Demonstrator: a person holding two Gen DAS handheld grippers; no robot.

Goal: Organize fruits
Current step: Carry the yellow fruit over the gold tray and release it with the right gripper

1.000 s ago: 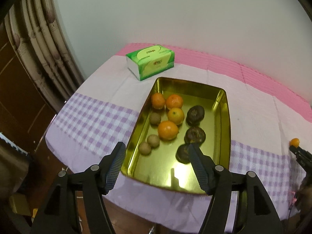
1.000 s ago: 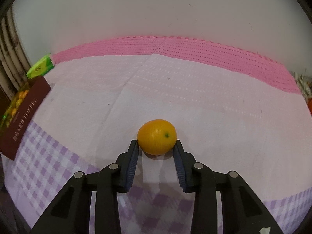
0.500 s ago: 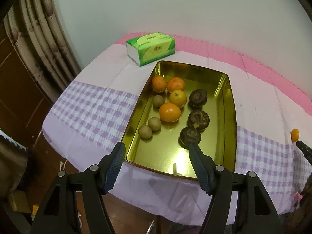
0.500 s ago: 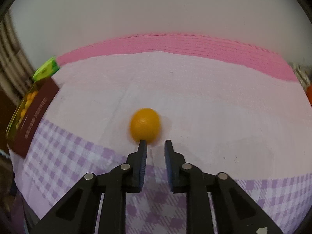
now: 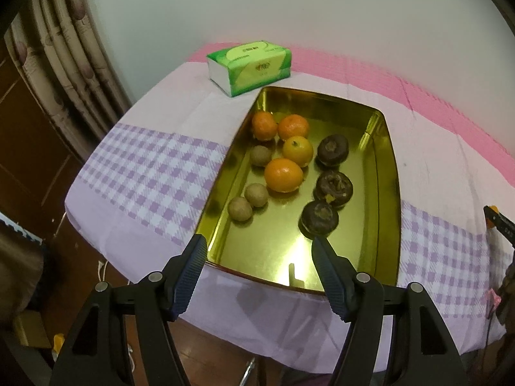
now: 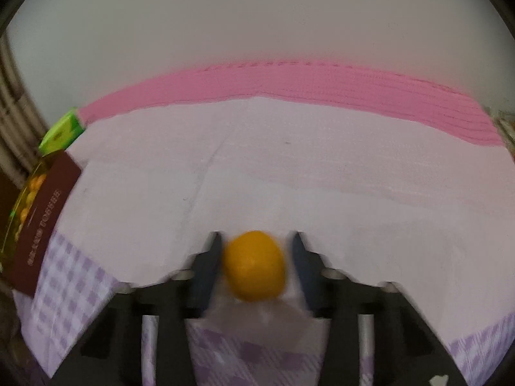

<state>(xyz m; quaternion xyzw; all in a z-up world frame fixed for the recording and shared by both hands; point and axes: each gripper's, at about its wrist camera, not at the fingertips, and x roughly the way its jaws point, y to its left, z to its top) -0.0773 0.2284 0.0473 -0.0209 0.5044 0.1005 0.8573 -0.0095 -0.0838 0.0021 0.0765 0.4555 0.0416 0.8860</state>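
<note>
Right claw (image 6: 256,234): jaws spread, orange (image 6: 254,265) sits between them on the cloth (image 6: 289,167). The 9 o'clock pad looks to be touching the orange, with a thin gap at the 3 o'clock pad. The frame is blurred, so contact is not sure. Tray (image 6: 42,212) is at 9 o'clock at the frame edge, well apart from the orange, showing its brown lettered side wall. Tissue box (image 6: 62,130) is at 10 o'clock.

Left claw (image 5: 257,241): jaws spread, nothing in them, hanging over the tray's near rim. Inside the tray at 12 o'clock are four oranges (image 5: 283,175). Three small brown fruits (image 5: 256,194) are at 11 o'clock along the left wall. Three dark fruits (image 5: 333,185) are at 1 o'clock. The tissue box is beyond the tray's far end. The right claw's tip pokes in at 3 o'clock.
</note>
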